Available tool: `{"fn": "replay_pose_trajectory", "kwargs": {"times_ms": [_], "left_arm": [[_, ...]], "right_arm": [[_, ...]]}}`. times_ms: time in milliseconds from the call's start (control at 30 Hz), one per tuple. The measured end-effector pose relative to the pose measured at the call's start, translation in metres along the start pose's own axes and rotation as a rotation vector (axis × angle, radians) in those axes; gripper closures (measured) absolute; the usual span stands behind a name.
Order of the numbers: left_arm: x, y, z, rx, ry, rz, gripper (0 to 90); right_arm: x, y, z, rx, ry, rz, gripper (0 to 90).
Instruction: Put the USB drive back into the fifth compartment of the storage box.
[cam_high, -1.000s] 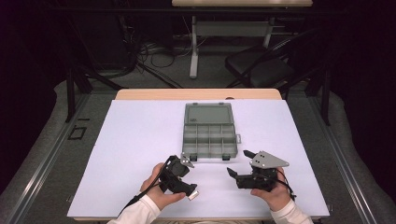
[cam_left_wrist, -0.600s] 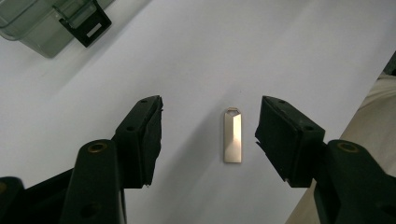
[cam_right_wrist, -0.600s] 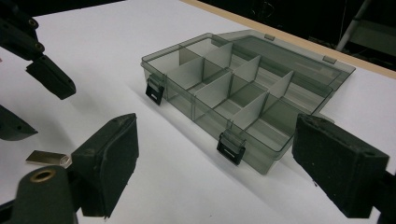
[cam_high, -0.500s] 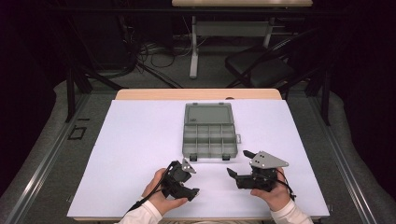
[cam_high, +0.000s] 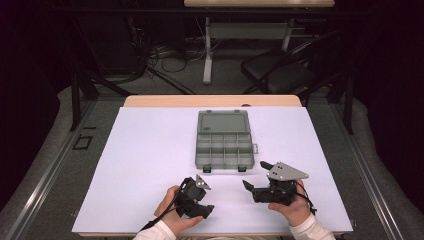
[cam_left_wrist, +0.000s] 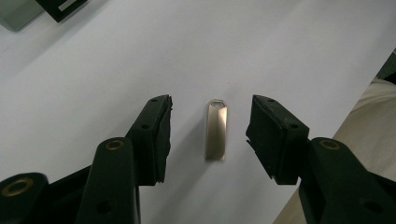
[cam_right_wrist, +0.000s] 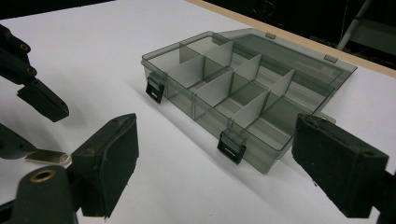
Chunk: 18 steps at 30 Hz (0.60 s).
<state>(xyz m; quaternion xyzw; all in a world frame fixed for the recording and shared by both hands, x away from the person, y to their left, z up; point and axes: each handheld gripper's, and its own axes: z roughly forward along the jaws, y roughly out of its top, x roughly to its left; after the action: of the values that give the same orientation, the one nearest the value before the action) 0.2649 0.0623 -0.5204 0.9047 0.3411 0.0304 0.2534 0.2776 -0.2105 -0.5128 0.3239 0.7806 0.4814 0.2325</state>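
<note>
Brushed-metal USB stick (cam_left_wrist: 216, 130) is lying flat on the white desk (cam_high: 150, 150) as the left gripper (cam_left_wrist: 209, 135), fingers closing but not yet touching, is straddling it; next, pinching squarely. Right gripper (cam_right_wrist: 229, 158) is waiting open near the compartment box (cam_right_wrist: 243, 98).

Even overhead light falls on the white tabletop (cam_high: 150, 150), which reads bright against a dim, nearly black room behind. Shadows are soft and short. The left gripper view is sharp at centre, with near black parts softly blurred; the tabletop shows mild glare.
</note>
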Motion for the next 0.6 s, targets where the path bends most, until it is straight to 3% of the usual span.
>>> {"fn": "replay_pose_trajectory", "kwargs": {"times_ms": [600], "left_arm": [[-0.0043, -0.0023, 0.0081, 0.029, 0.008, -0.002, 67.2]], "right_arm": [[0.0006, -0.0005, 0.0010, 0.006, 0.009, -0.009, 14.9]]}}
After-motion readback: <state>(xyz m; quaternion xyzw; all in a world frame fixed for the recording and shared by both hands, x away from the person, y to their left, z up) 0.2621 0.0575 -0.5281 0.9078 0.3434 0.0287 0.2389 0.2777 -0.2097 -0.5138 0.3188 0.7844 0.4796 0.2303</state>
